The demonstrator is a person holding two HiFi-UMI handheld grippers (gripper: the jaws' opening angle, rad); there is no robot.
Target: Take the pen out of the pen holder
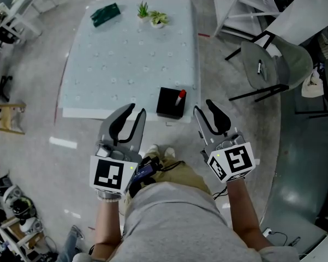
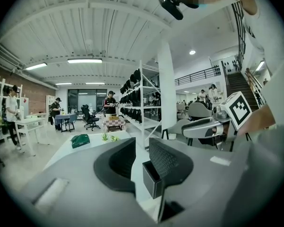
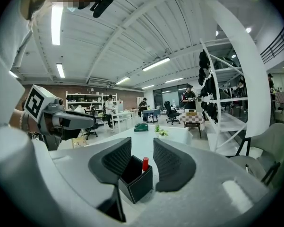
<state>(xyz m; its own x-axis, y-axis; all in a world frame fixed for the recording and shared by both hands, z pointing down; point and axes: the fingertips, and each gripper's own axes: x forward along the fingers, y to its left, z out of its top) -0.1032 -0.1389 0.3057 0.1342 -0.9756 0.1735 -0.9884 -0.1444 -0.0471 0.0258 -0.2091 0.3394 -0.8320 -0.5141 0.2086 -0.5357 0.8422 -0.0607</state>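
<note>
Red-capped pen stands in the black pen holder at the white table's near edge, cap exposed for grasping. Left gripper and right gripper flank it, near but apart, with jaws parted and empty, probably staged for the reach.

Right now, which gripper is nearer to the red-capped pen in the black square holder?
Right. Right gripper: just right of the red-capped pen. Left gripper: farther, left of the black holder.
</note>
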